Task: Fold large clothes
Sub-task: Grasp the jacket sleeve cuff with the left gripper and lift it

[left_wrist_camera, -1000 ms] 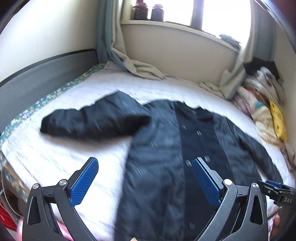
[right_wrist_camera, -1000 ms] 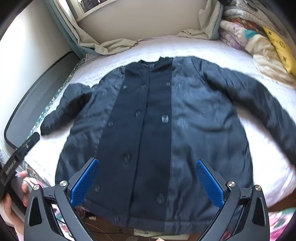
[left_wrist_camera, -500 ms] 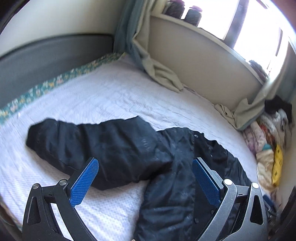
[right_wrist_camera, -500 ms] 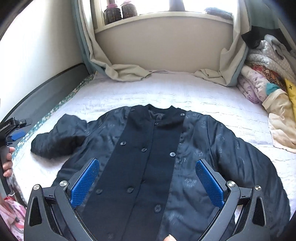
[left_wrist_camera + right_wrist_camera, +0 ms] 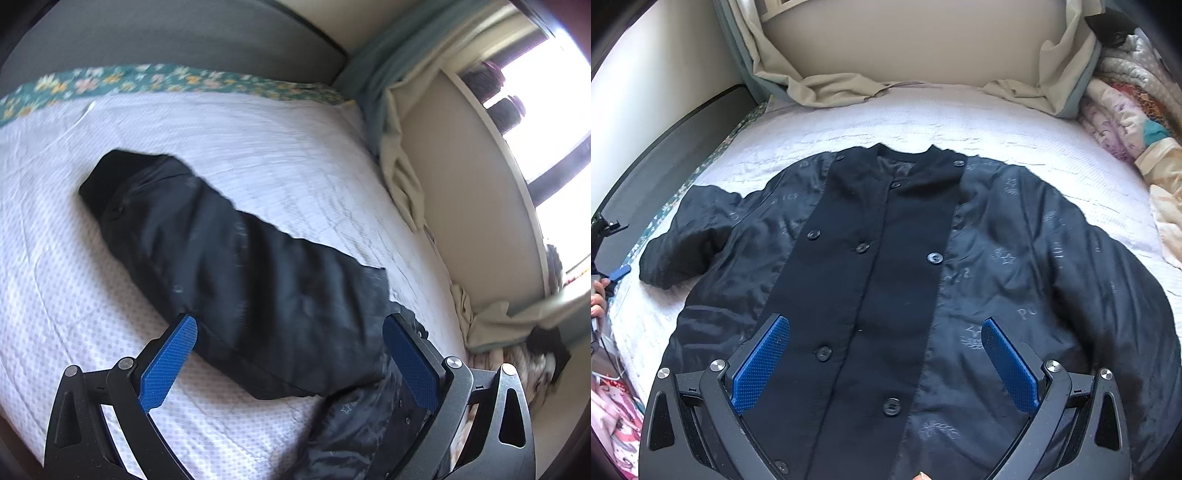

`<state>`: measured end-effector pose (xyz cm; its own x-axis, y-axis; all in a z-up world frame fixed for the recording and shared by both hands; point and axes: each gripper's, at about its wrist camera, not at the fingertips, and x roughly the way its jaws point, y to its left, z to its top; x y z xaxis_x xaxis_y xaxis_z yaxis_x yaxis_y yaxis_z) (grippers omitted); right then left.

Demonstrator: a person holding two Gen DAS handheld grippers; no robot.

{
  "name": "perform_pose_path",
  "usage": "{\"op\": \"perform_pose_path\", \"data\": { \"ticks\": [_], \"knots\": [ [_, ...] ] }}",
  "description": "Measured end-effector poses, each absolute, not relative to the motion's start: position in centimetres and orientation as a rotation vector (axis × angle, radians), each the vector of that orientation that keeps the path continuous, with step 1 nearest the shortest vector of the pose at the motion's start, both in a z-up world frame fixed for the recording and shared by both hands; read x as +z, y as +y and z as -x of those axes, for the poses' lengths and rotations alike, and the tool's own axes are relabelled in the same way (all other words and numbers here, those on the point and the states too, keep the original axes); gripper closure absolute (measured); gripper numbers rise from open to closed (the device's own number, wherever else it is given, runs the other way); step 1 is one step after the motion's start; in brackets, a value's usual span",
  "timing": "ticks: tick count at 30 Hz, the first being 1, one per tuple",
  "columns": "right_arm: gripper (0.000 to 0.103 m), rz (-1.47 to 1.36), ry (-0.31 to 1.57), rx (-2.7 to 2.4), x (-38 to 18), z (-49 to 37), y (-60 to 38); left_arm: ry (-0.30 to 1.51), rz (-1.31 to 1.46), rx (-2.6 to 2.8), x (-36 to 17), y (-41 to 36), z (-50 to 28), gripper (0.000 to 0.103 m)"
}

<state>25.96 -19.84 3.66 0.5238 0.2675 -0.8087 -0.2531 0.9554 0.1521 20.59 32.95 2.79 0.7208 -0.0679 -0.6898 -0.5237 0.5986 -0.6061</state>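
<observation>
The left gripper is held with its blue pads wide apart and nothing between them, poised low over the near sleeve of the dark jacket; the sleeve lies slightly bunched and angled across the white quilted bedcover, its cuff pointing toward the floral border along the grey headboard. The right gripper is likewise spread open and empty, aimed down the buttoned front panel at roughly waist level. From this view the jacket is seen laid flat, front up, collar toward the window wall, the body smoothed out and both sleeves out to the sides — no fold can be made out anywhere. The task is therefore judged to be at its very start: the spreading appears done, while the sleeves, the sides and the final halving are all left. The left tool is tilted and turned toward the sleeve, which suggests that a grasp there is being prepared, though no contact is shown. At the left edge of the right view, the hand carrying the left tool is partly seen, and a heap of patterned bedding lies at the far right.
</observation>
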Motion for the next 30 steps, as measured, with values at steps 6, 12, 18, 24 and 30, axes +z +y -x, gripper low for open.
{"op": "perform_pose_path", "data": {
  "ticks": [6,12,18,24,30],
  "knots": [
    [0.000,-0.003,0.958,0.321,3.9,-25.8,-19.2,0.748,1.075,0.416,-0.8,36.4,-19.8,0.002],
    [0.000,-0.029,0.970,0.317,4.0,-25.9,-19.6,0.766,1.202,0.428,-3.6,38.7,-20.7,0.012],
    [0.000,-0.034,0.959,0.321,4.5,-25.7,-19.8,0.803,1.284,0.418,-6.6,38.9,-22.2,0.017],
    [0.000,-0.042,0.972,0.295,4.0,-26.0,-20.3,0.770,1.326,0.430,-8.2,38.9,-22.6,0.020],
    [0.000,-0.054,0.992,0.241,2.9,-26.5,-21.0,0.769,1.285,0.431,-8.7,39.1,-22.9,0.061]
  ]
}}
